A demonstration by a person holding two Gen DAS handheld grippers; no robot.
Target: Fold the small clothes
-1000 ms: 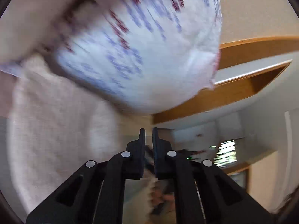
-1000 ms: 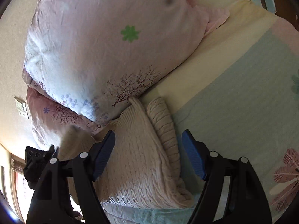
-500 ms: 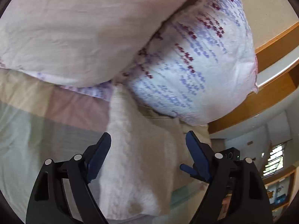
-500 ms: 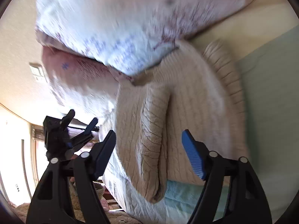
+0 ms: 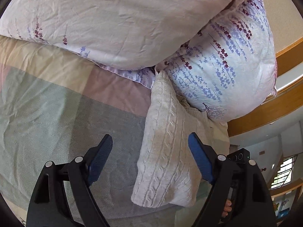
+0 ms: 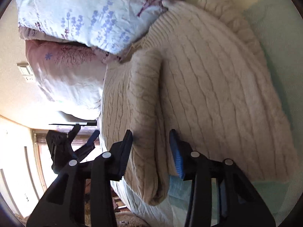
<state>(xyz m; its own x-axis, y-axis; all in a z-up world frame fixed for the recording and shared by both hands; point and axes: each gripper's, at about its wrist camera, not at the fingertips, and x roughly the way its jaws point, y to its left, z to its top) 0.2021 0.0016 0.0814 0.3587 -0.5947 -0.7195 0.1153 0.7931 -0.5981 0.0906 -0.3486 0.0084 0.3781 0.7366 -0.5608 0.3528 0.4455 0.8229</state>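
A cream cable-knit sweater (image 5: 168,151) lies folded on the bed (image 5: 56,113), its top tucked against the pillows. My left gripper (image 5: 149,155) is open, just above the sweater's near left edge, touching nothing. In the right wrist view the sweater (image 6: 217,87) fills the middle, with a folded sleeve (image 6: 144,113) lying on it. My right gripper (image 6: 151,143) has its jaws partly closed around that sleeve. The left gripper (image 6: 83,140) shows at the left there, open.
Two floral pillows (image 5: 113,24) (image 5: 227,71) are stacked at the head of the bed, also in the right wrist view (image 6: 85,15). A wooden headboard (image 5: 265,111) runs behind them. The bedspread has green, pink and yellow patches. The bed edge (image 6: 136,208) is close below the sweater.
My left gripper has opened and pulled back from the sweater. My right gripper has moved in over the folded sleeve and its jaws have narrowed around it.
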